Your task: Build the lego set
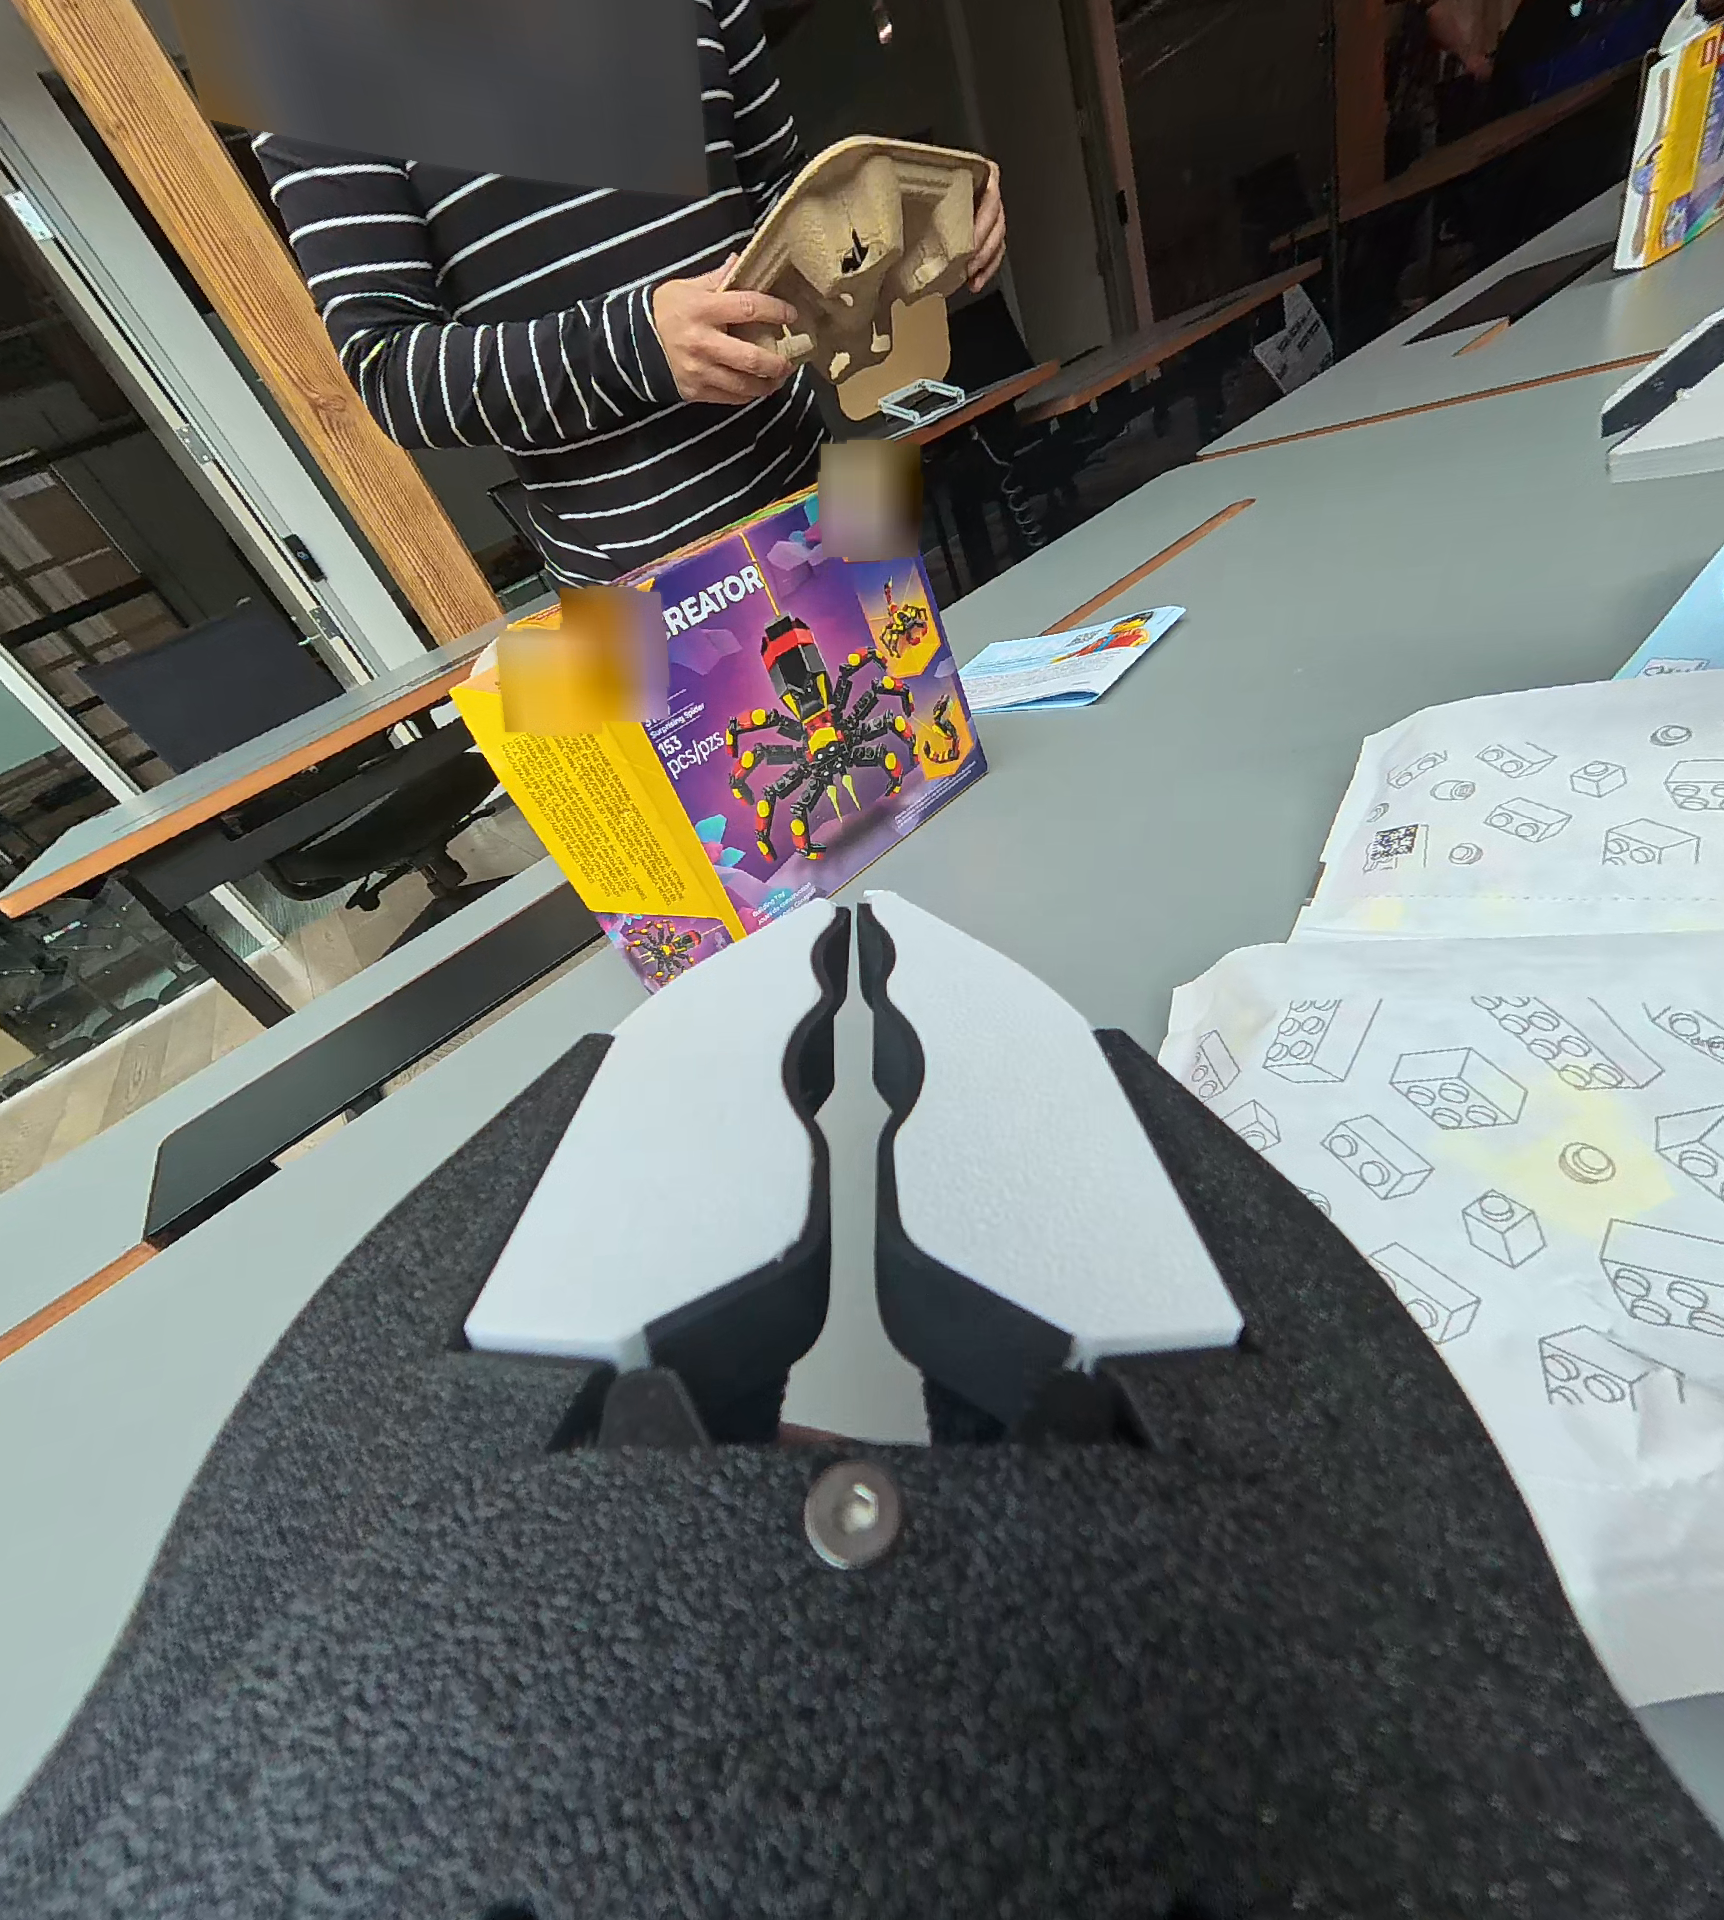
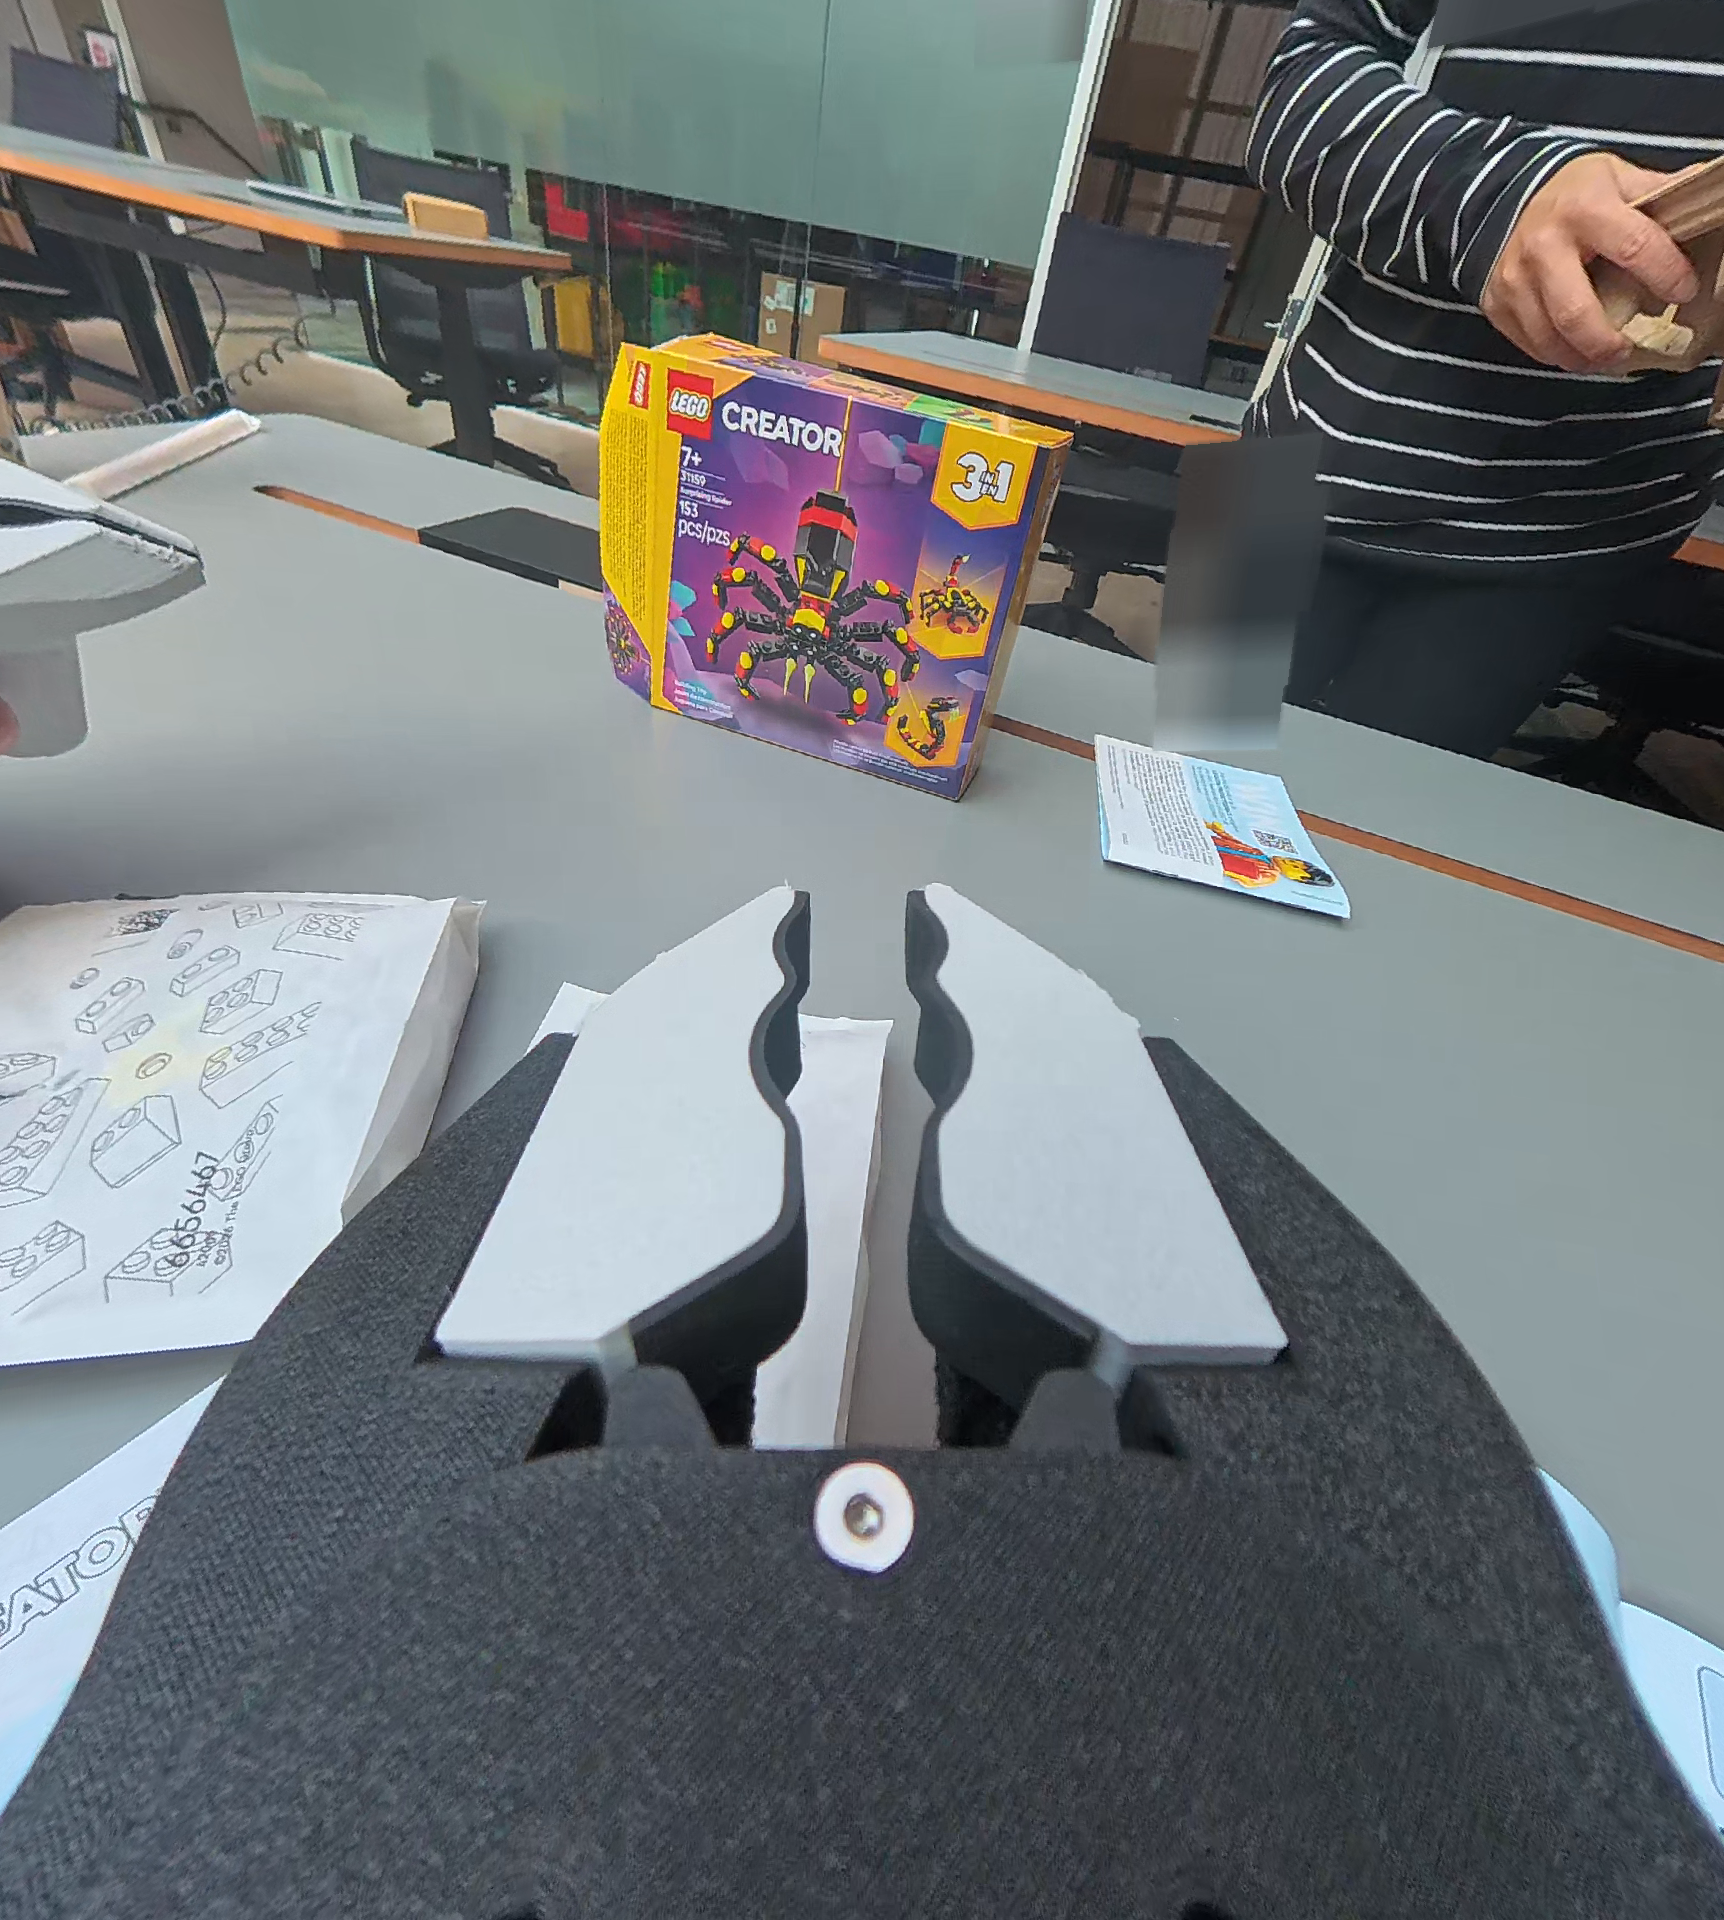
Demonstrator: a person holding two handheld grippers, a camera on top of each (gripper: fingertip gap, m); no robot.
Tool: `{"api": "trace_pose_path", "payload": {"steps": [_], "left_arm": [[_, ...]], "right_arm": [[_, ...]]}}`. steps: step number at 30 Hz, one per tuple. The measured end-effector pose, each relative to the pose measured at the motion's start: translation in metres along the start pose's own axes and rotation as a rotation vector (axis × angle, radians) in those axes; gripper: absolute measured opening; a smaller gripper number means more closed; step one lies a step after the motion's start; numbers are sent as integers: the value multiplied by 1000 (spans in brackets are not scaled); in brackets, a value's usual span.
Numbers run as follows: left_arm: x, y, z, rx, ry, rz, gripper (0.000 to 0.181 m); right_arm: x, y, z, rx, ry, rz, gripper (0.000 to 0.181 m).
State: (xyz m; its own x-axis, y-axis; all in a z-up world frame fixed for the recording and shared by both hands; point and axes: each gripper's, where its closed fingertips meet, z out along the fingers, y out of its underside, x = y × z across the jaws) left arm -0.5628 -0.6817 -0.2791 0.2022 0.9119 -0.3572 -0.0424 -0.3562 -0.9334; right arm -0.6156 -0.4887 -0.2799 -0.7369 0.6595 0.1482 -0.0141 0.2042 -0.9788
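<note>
The purple and yellow lego box [image 1: 785,727] stands upright on the grey table [image 1: 1097,831], straight ahead of both grippers; it also shows in the right wrist view [image 2: 827,561]. Two white paper bags printed with brick outlines [image 1: 1512,1143] lie to the right of my left gripper [image 1: 853,920], which is shut and empty just above the table. My right gripper [image 2: 856,909] is open and empty, over a narrow white paper bag [image 2: 837,1143]. A larger printed bag [image 2: 162,1091] lies to its left. No loose bricks show.
A blue leaflet [image 2: 1211,821] lies right of the box. A pale booklet [image 2: 6,1621] sits under my right gripper. A person in a striped top [image 1: 525,312] stands behind the table holding a brown cardboard tray [image 1: 868,249]. Another box [image 1: 1699,125] stands far right. The tips of one gripper are about 20 cm away from the tips of the other.
</note>
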Motion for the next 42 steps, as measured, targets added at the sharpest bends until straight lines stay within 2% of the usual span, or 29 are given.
{"api": "trace_pose_path", "payload": {"steps": [42], "left_arm": [[0,2,1,-14,12,2,2]], "right_arm": [[-3,1,2,-16,-5,-25,19]]}}
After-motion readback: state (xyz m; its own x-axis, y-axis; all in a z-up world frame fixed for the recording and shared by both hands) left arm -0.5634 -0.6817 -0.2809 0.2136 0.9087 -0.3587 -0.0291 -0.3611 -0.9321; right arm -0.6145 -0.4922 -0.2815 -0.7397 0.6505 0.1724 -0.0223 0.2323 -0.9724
